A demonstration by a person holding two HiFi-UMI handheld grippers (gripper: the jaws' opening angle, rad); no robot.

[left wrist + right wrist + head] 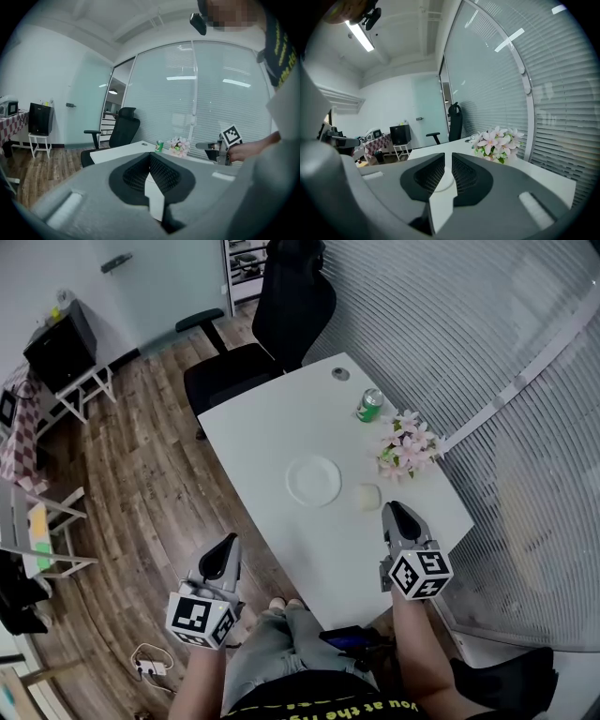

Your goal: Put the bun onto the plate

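The right claw [393, 508] was open only a crack, holding nothing. The small pale bun [369, 496] lay just in front of it. It likely needed to open wider before closing gently.

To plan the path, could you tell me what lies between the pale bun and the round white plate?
Nothing: the head view shows only bare white tabletop between the pale bun and the round white plate.
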